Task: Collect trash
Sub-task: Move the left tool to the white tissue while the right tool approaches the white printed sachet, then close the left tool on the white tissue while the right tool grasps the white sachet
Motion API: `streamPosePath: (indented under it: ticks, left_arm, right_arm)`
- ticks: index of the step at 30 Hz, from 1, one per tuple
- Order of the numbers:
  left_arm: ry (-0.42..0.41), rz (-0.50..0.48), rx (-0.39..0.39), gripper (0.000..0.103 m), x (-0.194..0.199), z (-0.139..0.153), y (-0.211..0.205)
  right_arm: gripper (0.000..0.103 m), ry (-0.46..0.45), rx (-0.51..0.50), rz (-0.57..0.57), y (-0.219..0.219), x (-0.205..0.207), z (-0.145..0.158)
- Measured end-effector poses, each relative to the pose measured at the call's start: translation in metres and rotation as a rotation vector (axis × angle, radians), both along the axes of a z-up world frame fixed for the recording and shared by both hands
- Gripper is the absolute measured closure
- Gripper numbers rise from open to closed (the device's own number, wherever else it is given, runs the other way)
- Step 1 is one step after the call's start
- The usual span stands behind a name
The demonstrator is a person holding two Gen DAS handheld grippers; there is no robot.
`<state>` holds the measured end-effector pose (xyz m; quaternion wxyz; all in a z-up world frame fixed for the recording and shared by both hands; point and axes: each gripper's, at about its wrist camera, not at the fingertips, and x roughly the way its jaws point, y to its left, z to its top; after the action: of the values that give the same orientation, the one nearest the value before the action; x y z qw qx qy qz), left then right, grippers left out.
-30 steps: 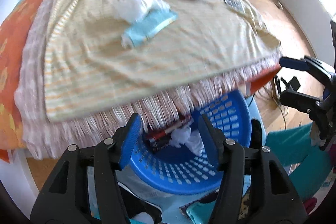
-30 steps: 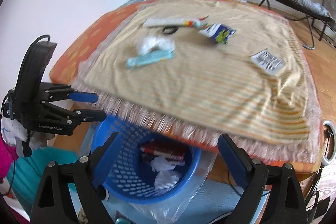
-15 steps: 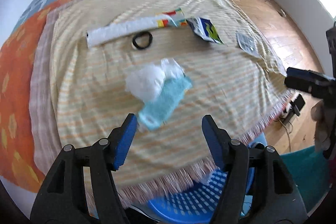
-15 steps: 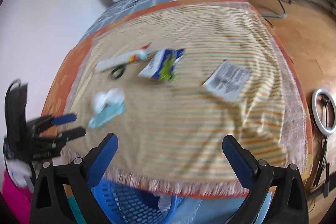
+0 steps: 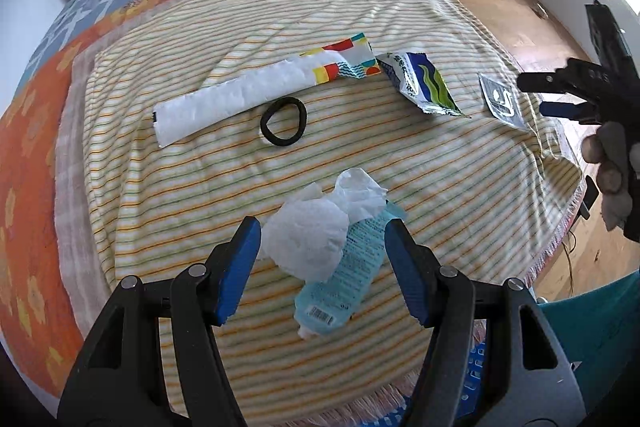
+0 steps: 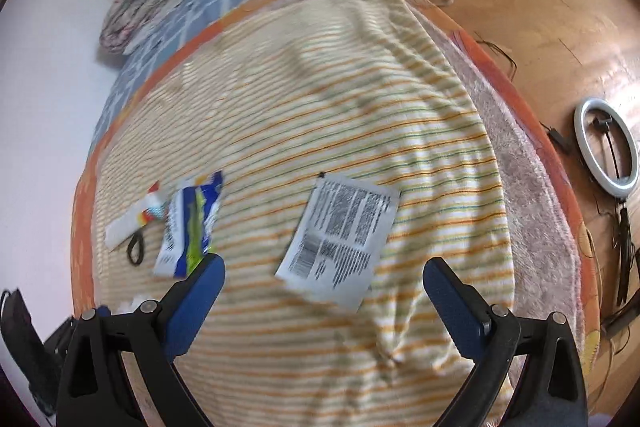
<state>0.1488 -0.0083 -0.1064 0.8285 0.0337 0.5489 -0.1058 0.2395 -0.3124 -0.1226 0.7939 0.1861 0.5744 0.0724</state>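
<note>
Hovering with jaws apart, the left gripper (image 5: 320,263) is straddling one crumpled white tissue (image 5: 306,241) lying on one light-blue packet (image 5: 344,279), whose long axis is running forward and rightward from the fingers. Equally spread, the right gripper (image 6: 324,291) is facing one printed label (image 6: 340,239) just ahead; one blue-green wrapper (image 6: 188,227) is lying off its left finger.

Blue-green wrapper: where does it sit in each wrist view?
Left wrist: blue-green wrapper upper right of centre, right of the hair tie.
Right wrist: blue-green wrapper lower left, above the gripper's left finger.
Shared landmark: hair tie, left of the wrapper in both.
</note>
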Motion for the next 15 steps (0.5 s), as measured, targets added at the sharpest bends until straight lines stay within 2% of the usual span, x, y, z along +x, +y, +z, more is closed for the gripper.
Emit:
streamPosePath:
  ticks: [4,9,15]
  left_arm:
    - [0.022,-0.001,-0.01,0.037,0.006,-0.008,0.001]
    - [0.037,-0.012,-0.015,0.037,0.009,-0.012,-0.003]
    - [0.039,-0.011,-0.01,0.037,0.016,-0.014,-0.008]
  right_arm:
    - [0.003,0.02,-0.032,-0.011,0.002,0.012,-0.01]
    - [0.003,0.049,0.029,-0.042,0.0,0.022,-0.023]
    - [0.005,0.014,-0.017,-0.002,0.019,0.032,-0.023]
